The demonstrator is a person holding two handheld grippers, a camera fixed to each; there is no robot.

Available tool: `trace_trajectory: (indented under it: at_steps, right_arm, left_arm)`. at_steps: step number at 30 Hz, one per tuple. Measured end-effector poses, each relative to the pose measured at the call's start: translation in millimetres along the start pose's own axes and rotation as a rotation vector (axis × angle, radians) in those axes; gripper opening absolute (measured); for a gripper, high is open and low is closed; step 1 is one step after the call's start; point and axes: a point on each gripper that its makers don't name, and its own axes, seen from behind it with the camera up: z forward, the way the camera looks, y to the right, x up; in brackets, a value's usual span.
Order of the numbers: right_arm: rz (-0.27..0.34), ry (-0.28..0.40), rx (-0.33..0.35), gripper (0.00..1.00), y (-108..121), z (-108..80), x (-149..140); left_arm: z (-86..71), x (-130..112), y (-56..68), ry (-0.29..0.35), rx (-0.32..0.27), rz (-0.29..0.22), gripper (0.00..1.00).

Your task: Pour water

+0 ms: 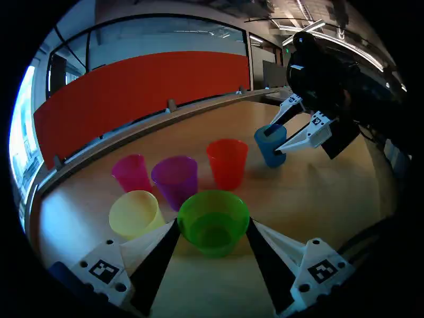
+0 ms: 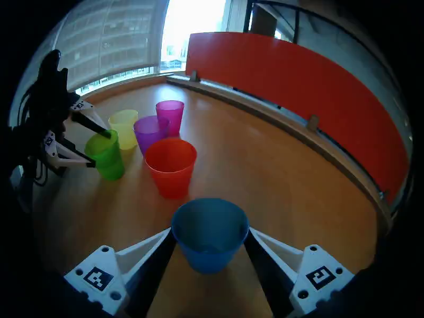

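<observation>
Currently the left claw (image 1: 212, 222) is clamped on the green cup (image 1: 213, 238), which stands on the wooden worktop (image 1: 307, 185) beside the yellow cup (image 1: 135, 213). The right claw (image 2: 210, 230) grips the blue cup (image 2: 209, 246) near the orange cup (image 2: 170, 164).

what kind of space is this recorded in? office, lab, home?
Most likely an office or meeting area, not a home: a long wooden table edged by a red partition panel, big windows and ceiling strip lights.

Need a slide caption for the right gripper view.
Right gripper grips a blue cup; beyond, the left gripper holds a green cup.
</observation>
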Motion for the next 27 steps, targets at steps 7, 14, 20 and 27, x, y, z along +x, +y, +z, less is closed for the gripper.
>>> trace_trajectory:
  at_steps: [7,14,20,27]
  right_arm:
    - [0.006,-0.001,-0.003,0.91,-1,-5.6,-7]
    - [0.02,-0.004,-0.007,0.91,0,-8.5,-14]
    - [0.026,-0.018,-0.019,0.91,3,-10.7,-23]
    - [0.029,-0.049,-0.019,0.91,3,-12.3,-36]
  left_arm:
    - [-2.5,-6,-1.3,-0.024,0.002,-0.013,0.88]
    - [-2.2,-9,-2.1,-0.033,0.007,-0.016,0.88]
    - [-2.3,-9,-1.9,-0.041,0.006,-0.01,0.88]
    - [-3.6,-12,0.5,-0.055,-0.006,-0.013,0.88]
